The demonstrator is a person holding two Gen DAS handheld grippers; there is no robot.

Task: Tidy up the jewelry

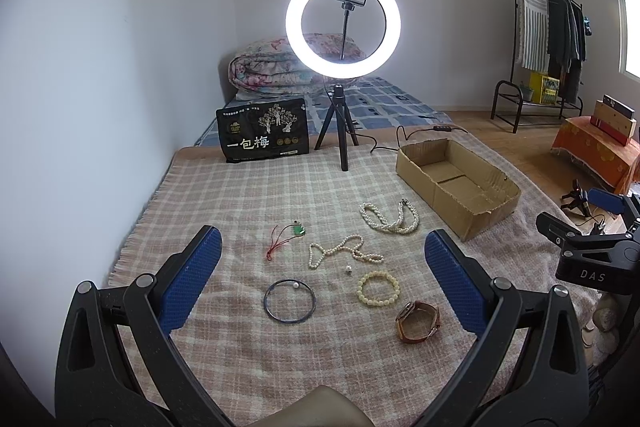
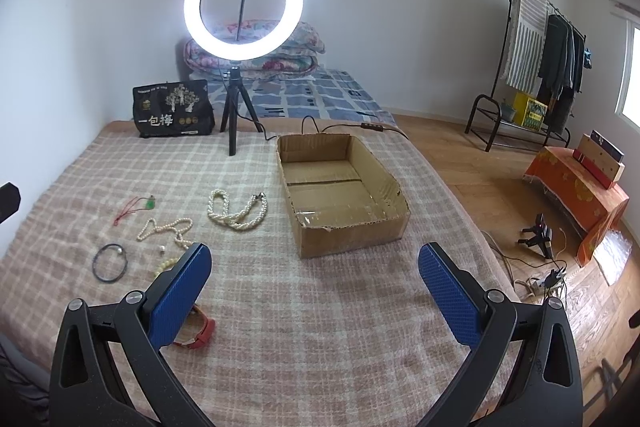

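Jewelry lies on a plaid blanket (image 1: pixel 248 195): a thick pearl necklace (image 1: pixel 390 217), a thin pearl strand (image 1: pixel 340 251), a green pendant on red cord (image 1: pixel 298 229), a dark bangle (image 1: pixel 289 301), a cream bead bracelet (image 1: pixel 378 287), a brown leather watch (image 1: pixel 418 321) and a small loose pearl (image 1: pixel 349 270). An open empty cardboard box (image 2: pixel 340 187) stands to their right. My left gripper (image 1: pixel 324 279) is open above the jewelry, holding nothing. My right gripper (image 2: pixel 316 287) is open and empty in front of the box; its left finger hides part of the watch (image 2: pixel 198 333).
A lit ring light on a black tripod (image 1: pixel 342 23) stands at the blanket's far edge, its cable (image 2: pixel 340 127) trailing behind the box. A black snack bag (image 1: pixel 264 135) stands left of it. The blanket's right edge drops to a wooden floor (image 2: pixel 480 187) with cables.
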